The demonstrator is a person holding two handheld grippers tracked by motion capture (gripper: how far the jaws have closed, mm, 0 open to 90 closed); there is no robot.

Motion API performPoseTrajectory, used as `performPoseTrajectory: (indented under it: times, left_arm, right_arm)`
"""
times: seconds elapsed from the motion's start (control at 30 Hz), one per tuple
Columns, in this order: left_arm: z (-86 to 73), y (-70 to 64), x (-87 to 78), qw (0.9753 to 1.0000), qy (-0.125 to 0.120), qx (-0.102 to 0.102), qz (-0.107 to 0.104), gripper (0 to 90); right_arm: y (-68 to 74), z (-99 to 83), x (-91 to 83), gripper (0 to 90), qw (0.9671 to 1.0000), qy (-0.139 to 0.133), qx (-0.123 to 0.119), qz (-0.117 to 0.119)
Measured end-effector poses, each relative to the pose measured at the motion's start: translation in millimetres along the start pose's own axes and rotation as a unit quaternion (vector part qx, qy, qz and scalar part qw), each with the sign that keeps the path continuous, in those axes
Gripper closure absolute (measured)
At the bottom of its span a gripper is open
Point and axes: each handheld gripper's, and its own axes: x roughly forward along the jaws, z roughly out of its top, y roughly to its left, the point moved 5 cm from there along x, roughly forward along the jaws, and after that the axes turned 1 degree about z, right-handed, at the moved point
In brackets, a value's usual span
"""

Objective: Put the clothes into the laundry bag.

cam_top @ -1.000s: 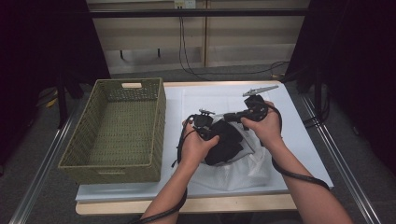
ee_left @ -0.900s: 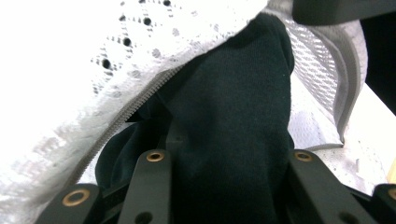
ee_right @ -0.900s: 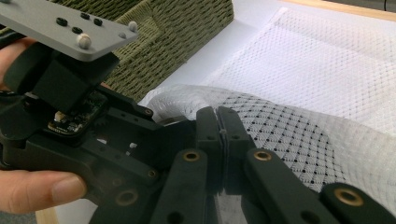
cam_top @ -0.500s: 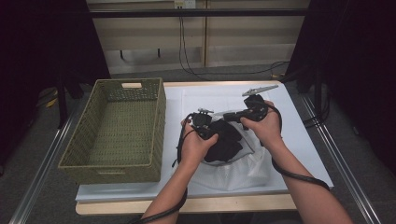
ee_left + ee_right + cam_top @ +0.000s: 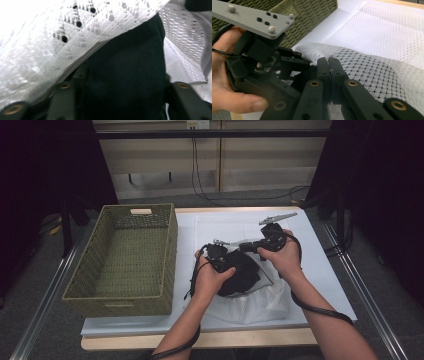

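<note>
Little has shifted: left gripper (image 5: 216, 254), jaws wide around black garment (image 5: 125, 75); right gripper (image 5: 329, 72) pinching mesh bag (image 5: 372, 72), which may slip free.

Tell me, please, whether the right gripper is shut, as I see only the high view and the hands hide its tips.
Observer: In the right gripper view, the right gripper has its jaws pressed together, apparently pinching the rim of the white mesh bag.
Operator: And the left gripper?
Observer: The left gripper has its jaws wide apart, with the black garment between them.
Operator: Is the bag's zipper nearby?
Observer: Yes, the zipper runs along the bag's edge just above that garment.
</note>
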Motion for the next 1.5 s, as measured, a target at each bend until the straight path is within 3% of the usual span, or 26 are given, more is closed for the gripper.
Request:
performPoseTrajectory:
  times: [0.03,0.13,0.2,0.33,0.63,0.87,1.17,1.27,1.4,1.5]
  left_arm:
    - [0.3,0.3,-2.9,0.9999,0.003,0.01,0.005,36.7]
    - [0.9,-1.9,-8.5,0.9999,0.006,0.012,0.005,26.2]
    - [0.7,-1.2,-13.7,0.9996,0.005,0.021,0.018,22.0]
    - [-5.4,-1.2,-18.1,0.9995,0.021,0.014,0.017,15.8]
    - [-21.5,-0.9,-22.1,0.9981,0.053,0.027,0.013,11.2]
    - [-26.9,-1.8,-18.2,0.9972,0.062,0.039,0.01,11.1]
    - [-33.0,-4.3,-6.8,0.9959,0.071,0.056,0.004,13.5]
    - [-35.3,-4.6,-2.7,0.995,0.081,0.058,0.007,21.9]
    - [-37.4,-5.3,-4.1,0.9941,0.098,0.042,0.018,47.6]
    - [-37.9,-5.8,-4.8,0.9942,0.101,0.03,0.024,59.1]
  right_arm:
    - [-0.2,-0.4,0.3,89.4,1.0,0.0,0.0,0.001]
    - [-1.5,-2.2,0.9,89.4,1.0,0.003,0.001,-0.002]
    - [-2.3,-3.1,1.1,89.4,1.0,0.005,0.001,-0.004]
    - [-2.3,-3.9,0.9,89.4,1.0,0.005,0.001,-0.005]
    - [-11.6,4.4,-4.1,89.4,0.9998,-0.007,0.012,-0.016]
    - [-19.4,12.8,1.0,89.4,0.9993,-0.008,0.005,-0.037]
    - [-31.1,14.4,8.8,89.4,0.9991,-0.011,0.018,-0.037]
    - [-31.1,12.8,11.0,89.4,0.9992,-0.006,0.014,-0.038]
    - [-30.6,10.5,12.8,89.4,0.9993,-0.004,0.015,-0.035]
    - [-29.8,9.6,14.2,89.4,0.9993,-0.002,0.013,-0.036]
